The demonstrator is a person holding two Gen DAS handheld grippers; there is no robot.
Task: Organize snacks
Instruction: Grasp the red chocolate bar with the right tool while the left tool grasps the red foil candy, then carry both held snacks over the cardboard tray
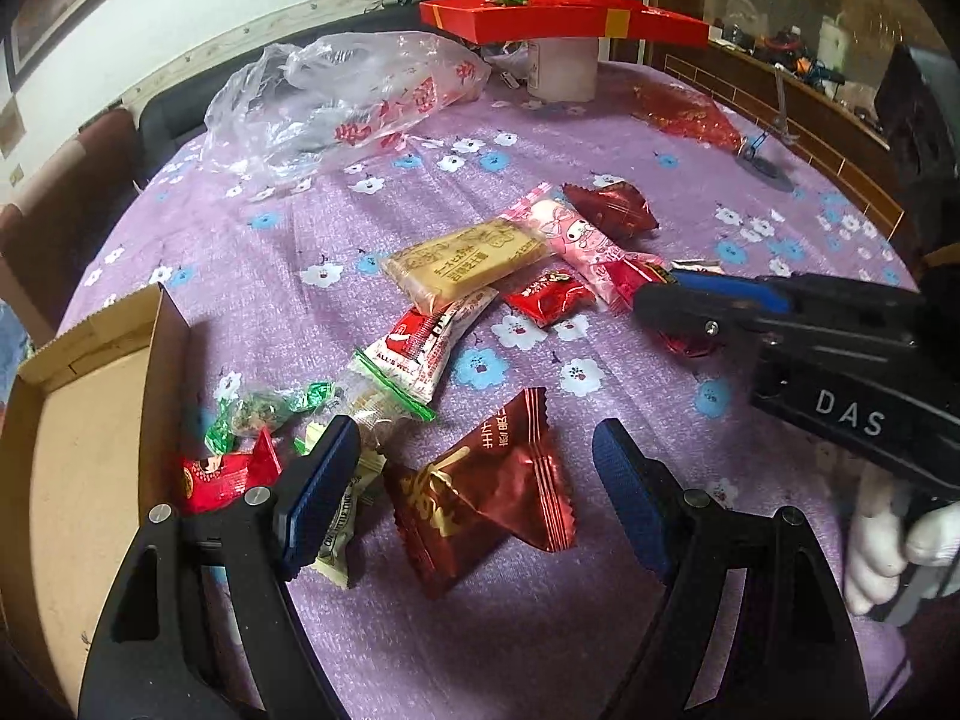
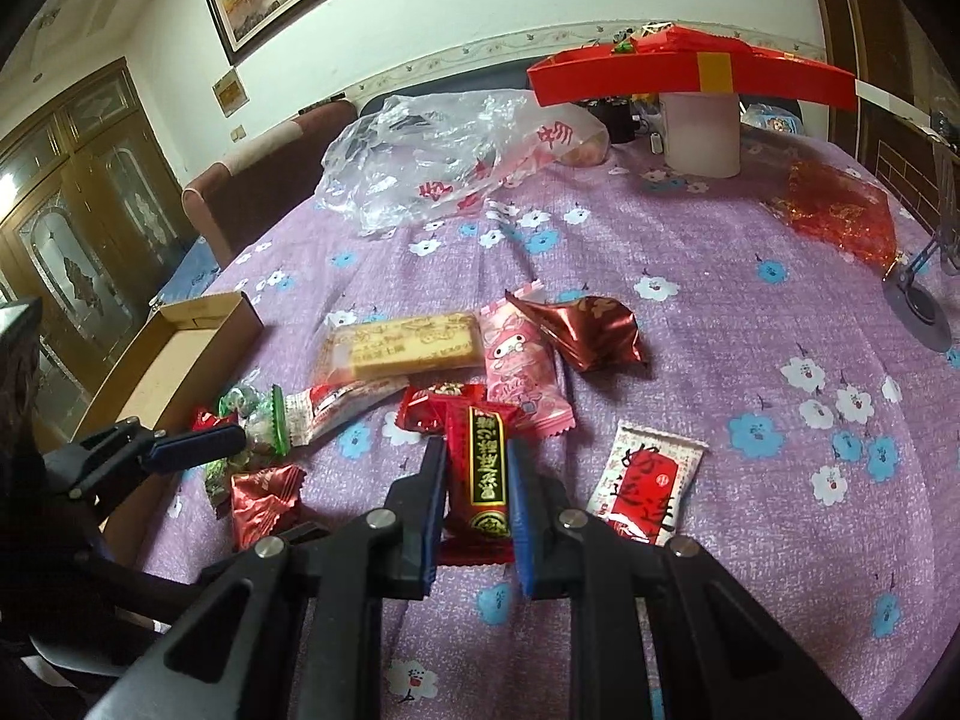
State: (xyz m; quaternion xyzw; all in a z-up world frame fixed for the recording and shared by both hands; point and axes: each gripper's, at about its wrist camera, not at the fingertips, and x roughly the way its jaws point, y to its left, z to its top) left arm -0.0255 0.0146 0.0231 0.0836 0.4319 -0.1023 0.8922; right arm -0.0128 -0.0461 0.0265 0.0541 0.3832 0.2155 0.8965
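Note:
Several wrapped snacks lie scattered on the purple flowered tablecloth point(image 1: 420, 630). My left gripper point(image 1: 477, 480) is open, its jaws on either side of a dark red triangular packet point(image 1: 486, 492). My right gripper point(image 2: 477, 480) is shut on a red bar with a black and gold label point(image 2: 480, 468); it also shows in the left wrist view point(image 1: 660, 294). A yellow biscuit pack point(image 1: 468, 261), a pink pack point(image 1: 576, 240), a white and red pack point(image 1: 429, 342) and green candies point(image 1: 264, 414) lie in the middle.
An open cardboard box point(image 1: 84, 468) stands at the left edge. A clear plastic bag point(image 1: 336, 90) lies at the back. A red tray point(image 1: 564, 15) rests on a white cylinder point(image 1: 564, 69). A white and red packet point(image 2: 651, 483) lies right of my right gripper.

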